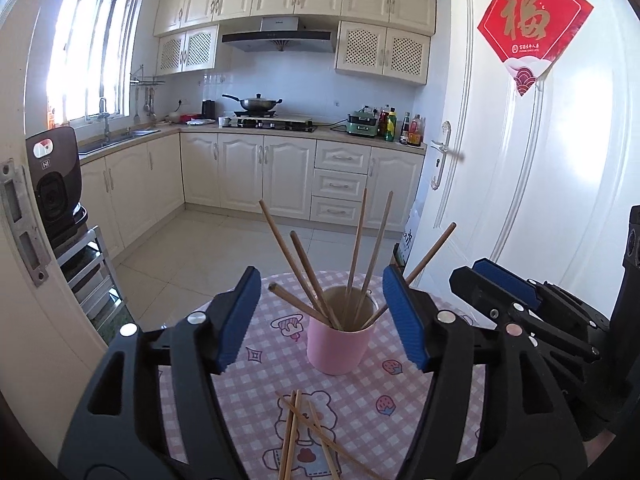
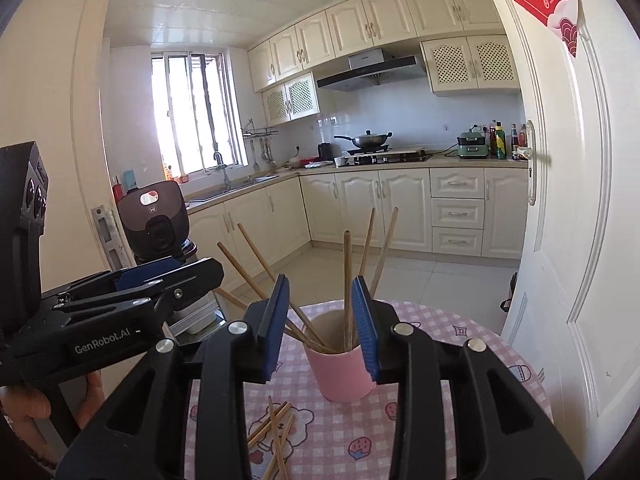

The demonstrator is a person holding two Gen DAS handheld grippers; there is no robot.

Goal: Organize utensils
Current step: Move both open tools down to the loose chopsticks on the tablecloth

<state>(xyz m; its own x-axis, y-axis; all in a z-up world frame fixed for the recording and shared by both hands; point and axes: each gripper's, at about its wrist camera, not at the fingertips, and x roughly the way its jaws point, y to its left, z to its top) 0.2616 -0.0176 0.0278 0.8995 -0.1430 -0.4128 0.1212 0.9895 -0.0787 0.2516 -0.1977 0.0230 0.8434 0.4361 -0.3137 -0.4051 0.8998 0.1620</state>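
Note:
A pink cup (image 1: 338, 350) (image 2: 340, 376) stands upright on a round table with a pink checked cloth (image 1: 256, 380) (image 2: 440, 420). Several wooden chopsticks (image 1: 356, 248) (image 2: 347, 280) lean out of the cup in different directions. A few loose chopsticks (image 1: 296, 432) (image 2: 276, 432) lie crossed on the cloth in front of it. My left gripper (image 1: 321, 272) is open wide, just short of the cup, with nothing in its jaws. To its right, my right gripper (image 2: 320, 280) is open more narrowly and also holds nothing; the cup shows beyond its blue pads.
A white door (image 1: 540, 160) stands close on the right, past the table's edge. On the left, a brown appliance (image 1: 52, 184) (image 2: 154, 216) sits on a metal rack by the door frame. A hand (image 2: 24, 412) grips the left gripper's handle. Kitchen floor lies beyond the table.

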